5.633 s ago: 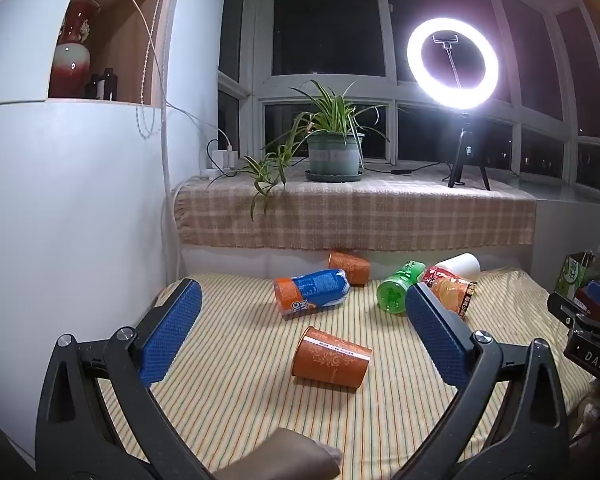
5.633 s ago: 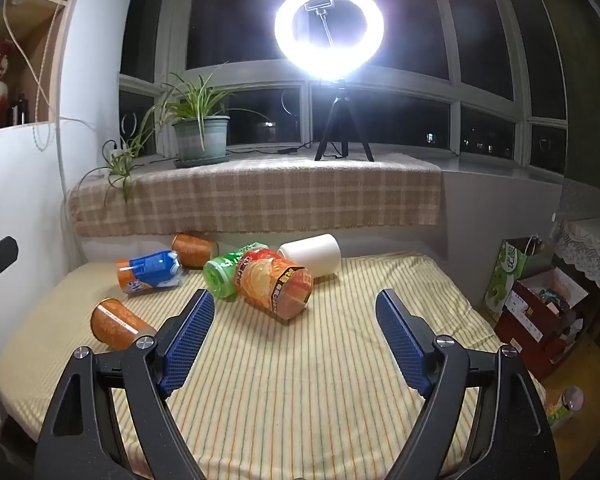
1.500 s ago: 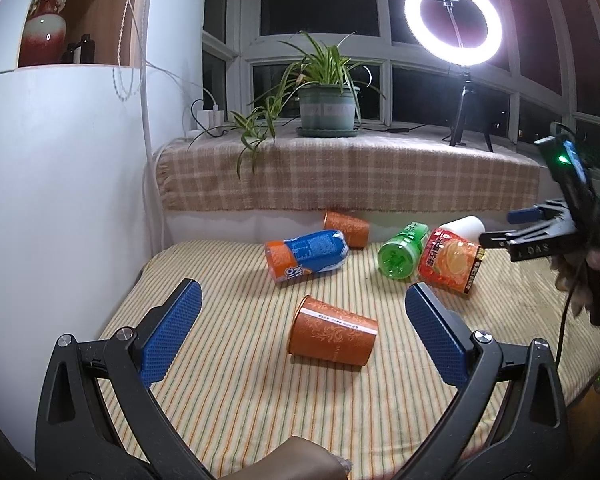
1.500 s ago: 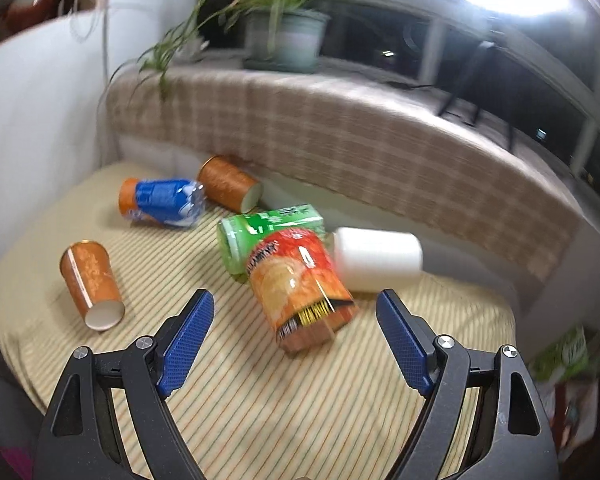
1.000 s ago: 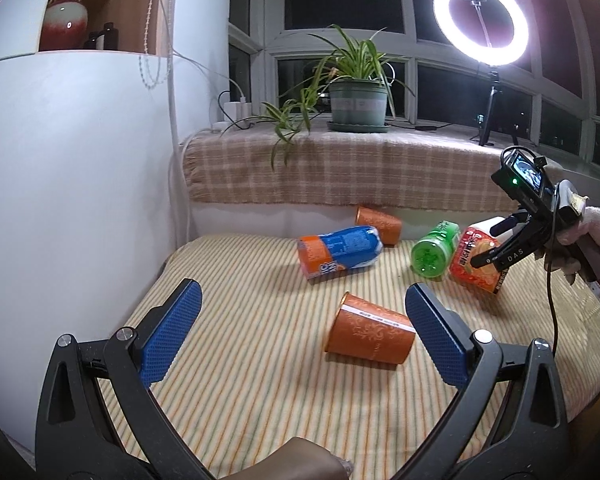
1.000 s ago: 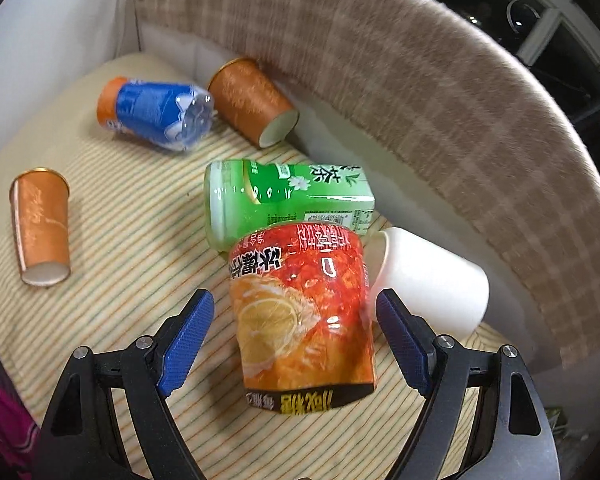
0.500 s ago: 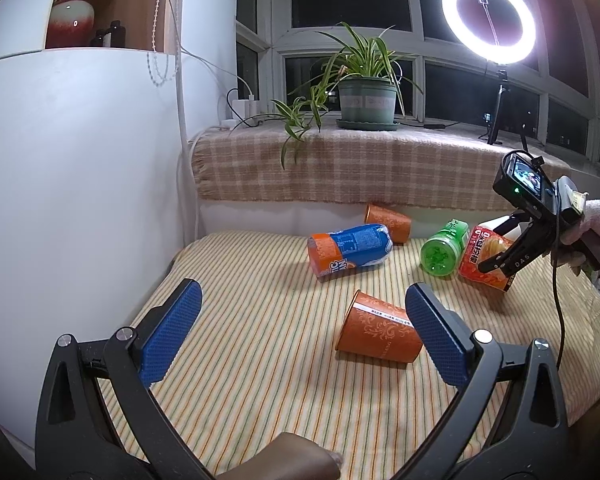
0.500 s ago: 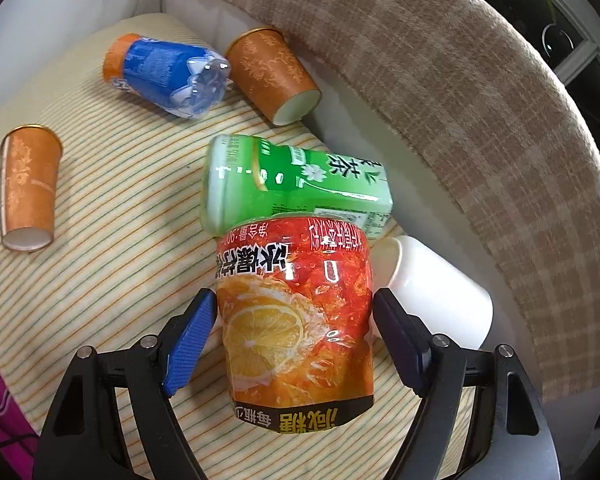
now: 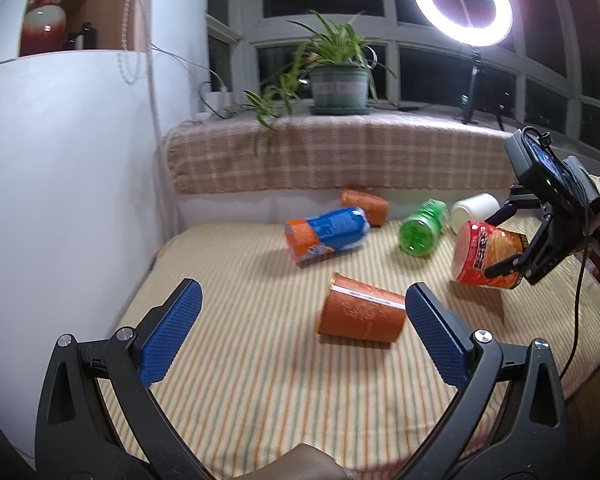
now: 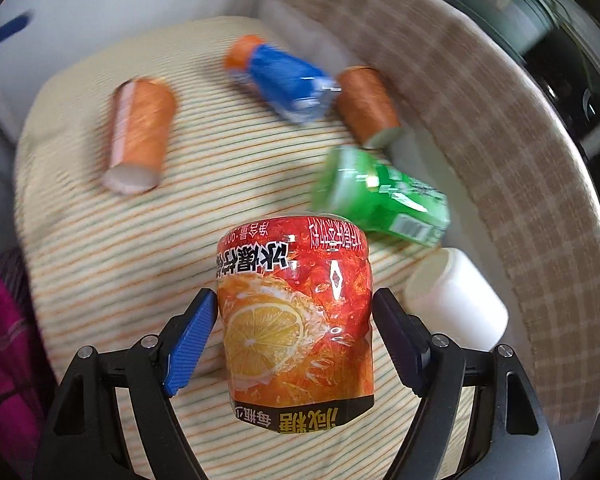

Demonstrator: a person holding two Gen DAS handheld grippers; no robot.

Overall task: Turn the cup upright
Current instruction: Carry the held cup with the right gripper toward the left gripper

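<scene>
A red cup with an orange-slice print [image 10: 296, 332] sits between the blue pads of my right gripper [image 10: 294, 338], which is shut on its sides. In the left wrist view the same cup [image 9: 485, 254] is tilted and lifted a little off the striped cloth, held by the right gripper [image 9: 516, 248]. My left gripper [image 9: 300, 332] is open and empty, low over the near part of the cloth. An orange paper cup [image 9: 362, 312] lies on its side just beyond its right pad.
A blue-and-orange cup [image 9: 326, 236], a second orange cup [image 9: 364, 205], a green cup [image 9: 422, 228] and a white cup [image 9: 474, 214] lie on their sides on the striped cloth [image 9: 260, 352]. A checked ledge [image 9: 340, 156] with a potted plant [image 9: 338, 84] and a ring light [image 9: 462, 2] stands behind.
My right gripper closed in on the red cup, shut on it and lifted it, swinging the view round. My left gripper drifted slightly and stays open.
</scene>
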